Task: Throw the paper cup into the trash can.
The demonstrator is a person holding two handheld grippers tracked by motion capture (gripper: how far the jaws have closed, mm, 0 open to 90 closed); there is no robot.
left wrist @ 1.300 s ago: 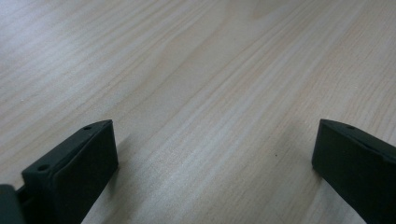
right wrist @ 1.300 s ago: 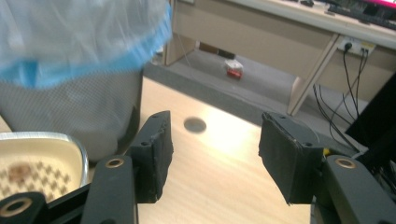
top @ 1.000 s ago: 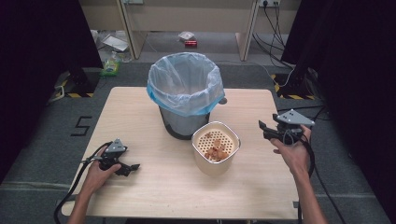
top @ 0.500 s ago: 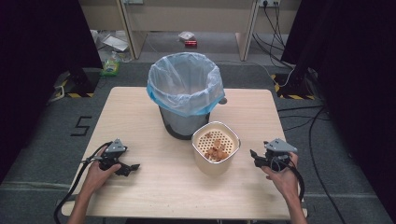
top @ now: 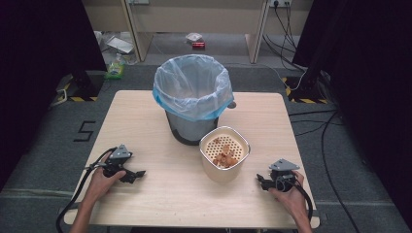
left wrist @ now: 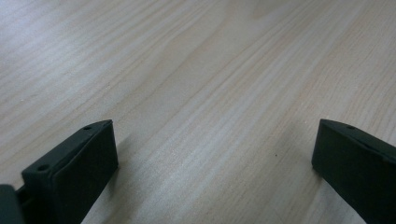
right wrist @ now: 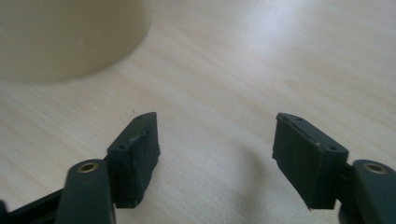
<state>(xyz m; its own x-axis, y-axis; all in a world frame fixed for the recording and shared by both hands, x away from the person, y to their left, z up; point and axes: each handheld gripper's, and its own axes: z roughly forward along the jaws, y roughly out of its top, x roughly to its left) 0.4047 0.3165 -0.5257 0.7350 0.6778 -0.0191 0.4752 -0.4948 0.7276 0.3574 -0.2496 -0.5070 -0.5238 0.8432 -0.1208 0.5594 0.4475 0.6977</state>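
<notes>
- So, my left claw sits low on the pale wooden table, near my side's edge, jaws spread wide with only bare wood grain between them.
- Looking along the left gripper view, the same claw has both black jaws right down close to the tabletop, and they're gripping nothing at all.
- My right claw is also down by the near edge, jaws apart and pointing toward the middle of the table, empty too.
- Just ahead of the right claw and off to its left is the cream round plastic container with a perforated insert, holding some brownish-orange food bits; can't tell what they are.
- From the right gripper view, that claw has the container's cream wall up at the top left, near but not touching the jaws.
- Beyond the container, farther from both claws, stands the grey metal bin lined with a translucent light-blue plastic bag; the container sits just beside its base on my side.
- My left hand and right hand each wrap the back of their claw, cables trailing off toward me.
- Past the table's far edge there's some litter on the grey floor.
</notes>
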